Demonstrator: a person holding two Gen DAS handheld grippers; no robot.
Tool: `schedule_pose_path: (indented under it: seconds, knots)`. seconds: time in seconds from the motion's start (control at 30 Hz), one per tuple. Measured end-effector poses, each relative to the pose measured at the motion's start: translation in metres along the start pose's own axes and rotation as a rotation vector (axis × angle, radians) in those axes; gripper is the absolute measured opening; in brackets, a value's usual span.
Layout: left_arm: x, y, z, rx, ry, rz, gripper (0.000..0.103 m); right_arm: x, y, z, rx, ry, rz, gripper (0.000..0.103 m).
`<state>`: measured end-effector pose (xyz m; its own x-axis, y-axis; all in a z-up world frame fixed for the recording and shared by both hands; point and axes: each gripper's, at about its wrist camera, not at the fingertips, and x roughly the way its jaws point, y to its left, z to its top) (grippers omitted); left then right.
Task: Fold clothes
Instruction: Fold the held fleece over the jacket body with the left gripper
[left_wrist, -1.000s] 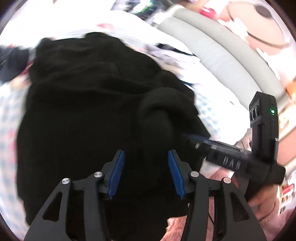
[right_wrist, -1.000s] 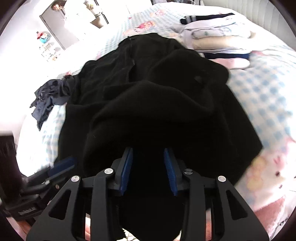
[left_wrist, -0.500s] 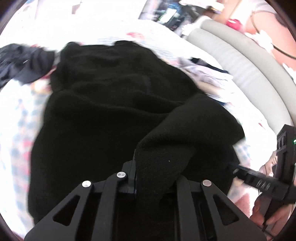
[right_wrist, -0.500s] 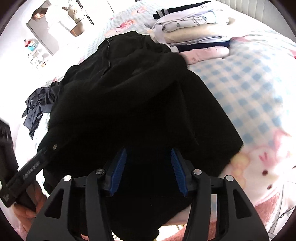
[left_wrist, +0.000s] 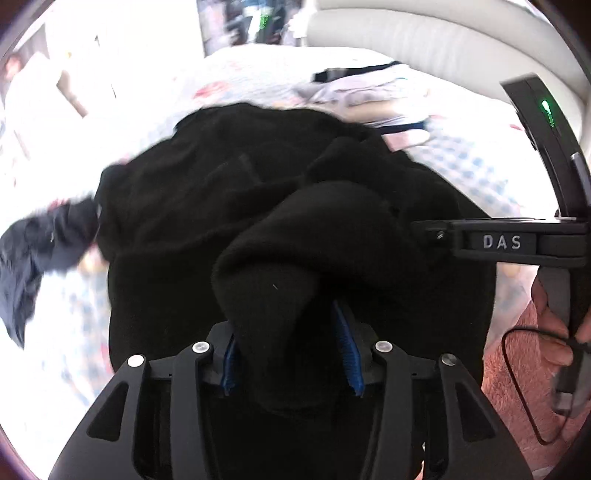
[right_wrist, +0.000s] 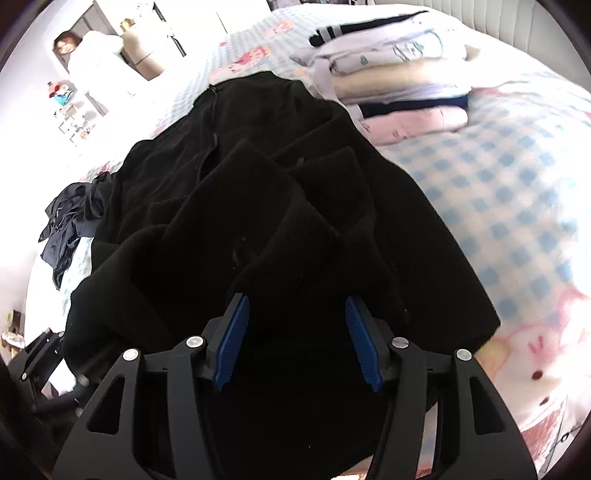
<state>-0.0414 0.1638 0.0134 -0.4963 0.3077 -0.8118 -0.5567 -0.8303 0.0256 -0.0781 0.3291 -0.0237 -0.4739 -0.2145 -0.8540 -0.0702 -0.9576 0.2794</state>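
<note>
A black fleece garment (right_wrist: 258, 192) is lying spread across the bed (right_wrist: 517, 192), covering most of the checked blue-and-white blanket with cartoon prints. The fabric is thick and matte, and a zip line is running up the front toward the collar at the far end. Several loose folds are bunching across the middle.

The left tool (left_wrist: 288, 354) is holding a raised fold of the garment between its blue pads (left_wrist: 349, 354); the jaws are standing partly apart with the thick fabric filling the gap between them. The fold is rising in a hump above the rest of the garment.

The right tool (right_wrist: 295, 343) is sitting with its jaws spread wide over the near hem. The black fabric is lying below and between the fingers, and neither pad is pressing on it.

In the left wrist view, the right tool body, marked DAS, is appearing at the right edge with a hand (left_wrist: 554, 325) around it.

A stack of folded clothes (right_wrist: 399, 85) is resting on the bed just beside the garment's far right shoulder. A crumpled dark blue garment (right_wrist: 70, 221) is lying at the left side.
</note>
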Motion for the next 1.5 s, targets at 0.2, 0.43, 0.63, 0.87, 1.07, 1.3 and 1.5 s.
schedule_pose_path:
  seconds: [0.2, 0.43, 0.63, 0.87, 1.07, 1.3, 1.5]
  knots:
    - [-0.010, -0.015, 0.012, -0.040, -0.047, -0.042, 0.051, -0.031, -0.011, -0.002, 0.056, -0.047, -0.022, 0.055]
    - [-0.009, -0.014, 0.006, -0.057, -0.016, -0.141, 0.053, -0.038, -0.026, -0.020, 0.071, -0.011, -0.051, 0.056]
    - [-0.033, -0.005, 0.002, -0.261, -0.029, -0.070, 0.053, -0.042, -0.023, -0.023, 0.051, -0.015, -0.100, 0.059]
    - [-0.012, -0.024, 0.012, -0.221, 0.000, -0.219, 0.055, -0.055, -0.038, -0.017, 0.117, -0.070, -0.114, 0.059]
    - [0.059, -0.008, 0.015, -0.423, 0.139, -0.501, 0.061, -0.054, -0.030, -0.022, 0.081, -0.052, -0.095, 0.059]
    - [0.055, -0.009, 0.030, -0.350, 0.053, -0.308, 0.049, -0.057, -0.036, -0.022, 0.085, -0.060, -0.094, 0.060]
    - [0.023, 0.015, 0.028, -0.384, -0.052, 0.037, 0.048, -0.055, -0.034, -0.016, 0.069, -0.061, -0.077, 0.061]
